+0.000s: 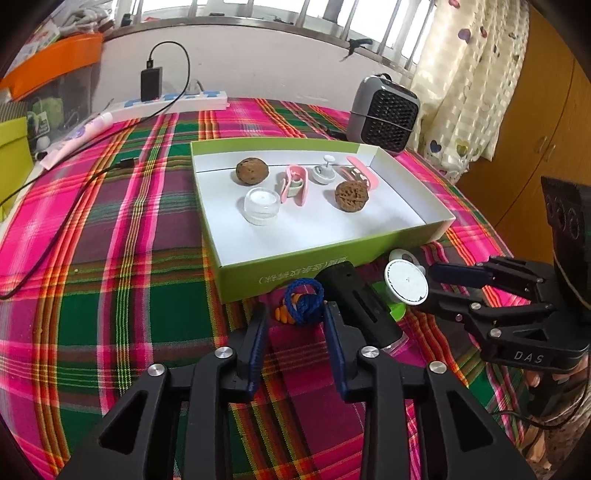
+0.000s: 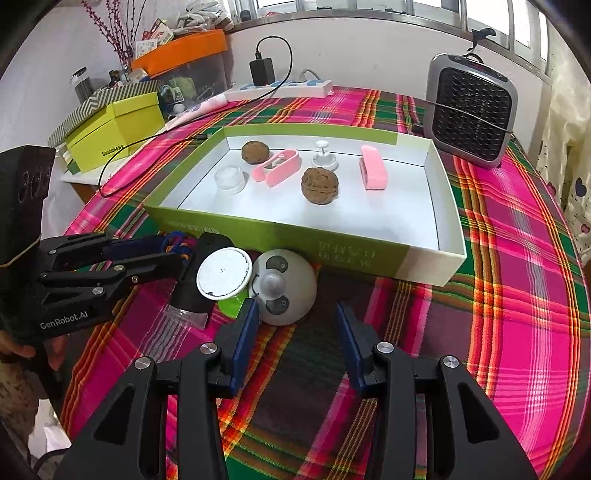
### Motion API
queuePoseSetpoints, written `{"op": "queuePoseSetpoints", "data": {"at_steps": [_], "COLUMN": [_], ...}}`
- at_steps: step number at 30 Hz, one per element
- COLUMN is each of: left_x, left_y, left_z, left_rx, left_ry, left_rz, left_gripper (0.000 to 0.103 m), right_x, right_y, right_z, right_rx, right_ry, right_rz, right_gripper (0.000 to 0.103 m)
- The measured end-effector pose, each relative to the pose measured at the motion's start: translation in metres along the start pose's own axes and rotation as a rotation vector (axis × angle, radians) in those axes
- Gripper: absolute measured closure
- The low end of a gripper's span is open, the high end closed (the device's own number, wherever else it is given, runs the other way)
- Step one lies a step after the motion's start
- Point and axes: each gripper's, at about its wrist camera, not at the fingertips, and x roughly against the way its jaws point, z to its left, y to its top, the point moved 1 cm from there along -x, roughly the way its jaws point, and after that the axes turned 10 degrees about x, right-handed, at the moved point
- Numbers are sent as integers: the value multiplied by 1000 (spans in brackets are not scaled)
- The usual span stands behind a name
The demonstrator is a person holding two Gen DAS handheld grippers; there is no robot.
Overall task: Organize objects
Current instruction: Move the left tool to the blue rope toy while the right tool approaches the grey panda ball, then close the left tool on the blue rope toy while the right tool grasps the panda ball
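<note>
- While the green box [image 2: 258, 230] already holds walnuts and clips, a blue cord bundle [image 1: 304, 301] lies on the counter [image 1: 110, 295] just outside its near wall.
- Left gripper [image 1: 295, 325] is nearer: the bundle sits straight ahead, between its spread fingers [image 1: 256, 347], low and level.
- Right gripper [image 2: 293, 332], fingers apart and empty, points at the panda dome [image 2: 284, 291].

A plaid cloth [image 2: 498, 229] covers the table. At the far edge a white wall [image 2: 369, 55] rises to a bright barred window [image 1: 258, 11]. Right, patterned curtain [image 1: 465, 85] and wooden cabinet [image 1: 532, 122].
</note>
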Motion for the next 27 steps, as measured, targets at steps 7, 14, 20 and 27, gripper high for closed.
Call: {"op": "queuePoseSetpoints", "data": {"at_steps": [7, 14, 20, 27], "left_x": [5, 7, 7, 4], "left_y": [-4, -4, -4, -2], "left_z": [6, 11, 13, 7], "left_rx": [9, 11, 13, -9], "left_ry": [1, 0, -5, -1], "left_rz": [-3, 0, 2, 8], "left_gripper": [79, 79, 78, 71], "right_x": [-5, -9, -11, -10], "right_y": [3, 6, 7, 6], "right_z": [4, 3, 1, -3], "right_rx": [14, -3, -10, -28], "right_ry": [-18, -26, -43, -47], "right_rz": [5, 0, -10, -20], "right_gripper": [59, 55, 55, 55]}}
